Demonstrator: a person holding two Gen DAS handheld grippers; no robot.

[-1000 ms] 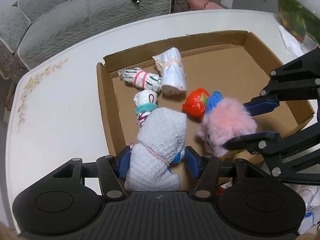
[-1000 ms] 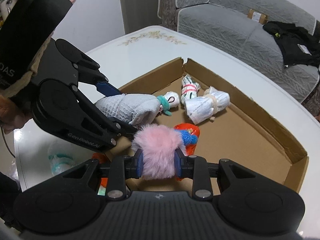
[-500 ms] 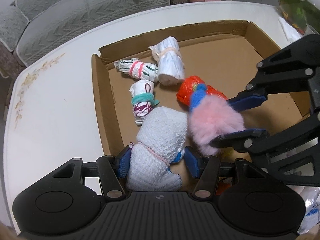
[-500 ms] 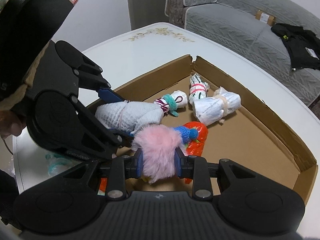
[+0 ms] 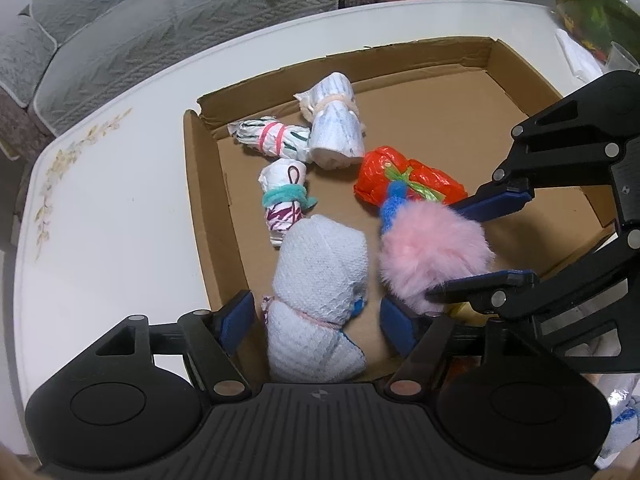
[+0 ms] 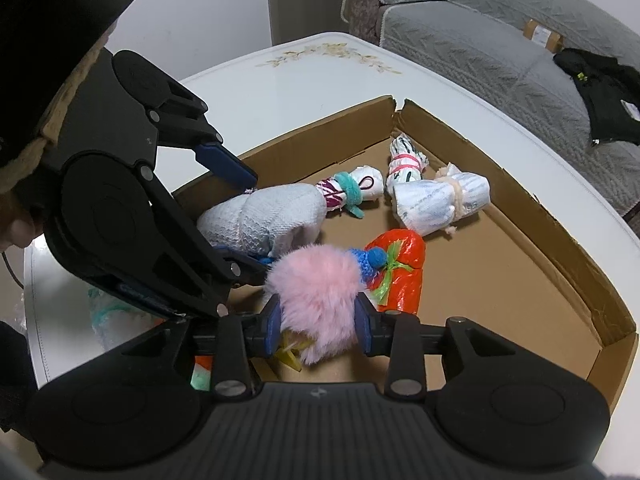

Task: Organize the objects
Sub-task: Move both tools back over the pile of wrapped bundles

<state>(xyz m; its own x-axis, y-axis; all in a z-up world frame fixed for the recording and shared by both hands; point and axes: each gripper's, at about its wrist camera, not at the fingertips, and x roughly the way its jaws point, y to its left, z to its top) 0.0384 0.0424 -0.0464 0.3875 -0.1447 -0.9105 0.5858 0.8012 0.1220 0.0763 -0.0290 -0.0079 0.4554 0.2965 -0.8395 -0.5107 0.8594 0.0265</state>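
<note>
A white rounded table with a faint floral print [image 5: 100,216] fills most of both views, and on it sits a shallow brown cardboard tray [image 5: 440,80] taking up the centre of each frame. At the lower middle of the left wrist view the left gripper [image 5: 316,320] straddles a pale blue knitted cloth bundle tied with a thin pink band [image 5: 320,280]; its jaws are opening, the blue pads stand clear of the bundle on both sides, and the bundle lies on the tray floor at the near edge. Just right of it, the right gripper [image 6: 316,320] has a fluffy pink fur bundle with a blue knitted tip [image 6: 316,292] between its pads; these jaws are opening too, though the pads still touch the fur. Touching that blue tip is a red plastic bag bundle knotted with green [image 5: 412,184]. Toward the upper left corner of the tray lie three smaller rolls: a white-and-blue one tied with cream string [image 5: 334,128], a white-green one with a pink band [image 5: 272,138], and a white-purple one with a teal band [image 5: 286,196].
</note>
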